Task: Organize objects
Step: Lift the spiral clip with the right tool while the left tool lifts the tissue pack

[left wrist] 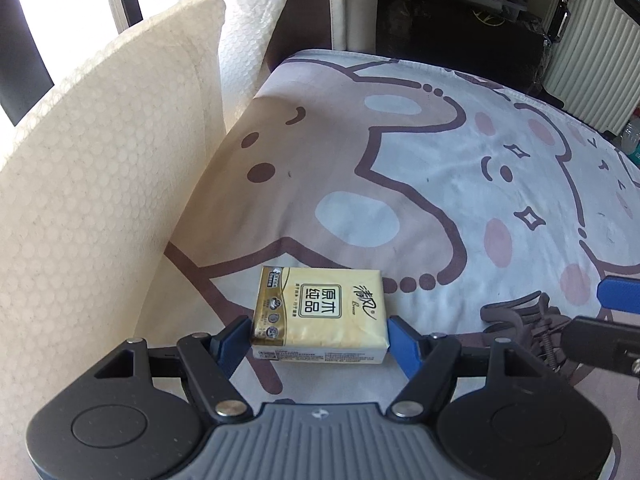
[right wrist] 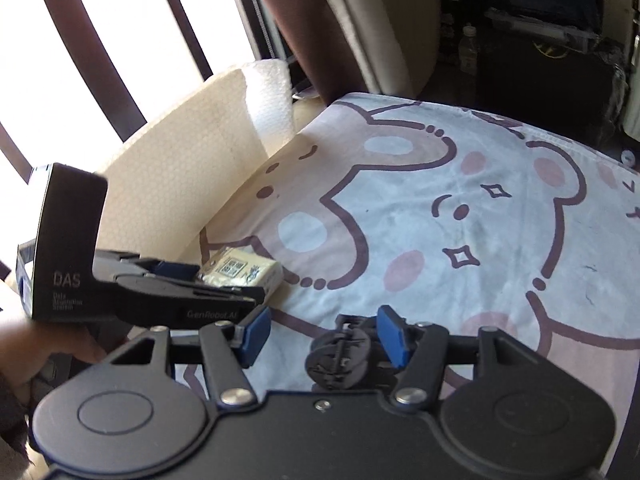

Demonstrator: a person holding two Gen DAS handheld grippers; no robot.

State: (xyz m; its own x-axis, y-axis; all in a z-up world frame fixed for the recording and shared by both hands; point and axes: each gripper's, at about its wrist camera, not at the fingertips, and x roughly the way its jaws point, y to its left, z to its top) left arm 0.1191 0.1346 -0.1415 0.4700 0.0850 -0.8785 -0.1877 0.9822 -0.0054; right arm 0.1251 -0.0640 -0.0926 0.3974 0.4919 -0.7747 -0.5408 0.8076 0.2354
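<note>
Tissue pack (left wrist: 320, 312) held between the jaws of our left gripper (left wrist: 320, 338), low in the centre of the left wrist frame.

We grip it across its short sides, blue pads pressed to both ends, so the printed face stays up and the pack sits level just over the bed sheet (left wrist: 420, 168) beside the cream pillow (left wrist: 100, 180). Our right gripper (right wrist: 324, 334) hangs at the bottom of its own frame, jaws about half wide around a dark hair clip (right wrist: 340, 360). The right pad seems to touch the clip while the left stands clear, so we cannot tell whether it is truly gripped.
</note>
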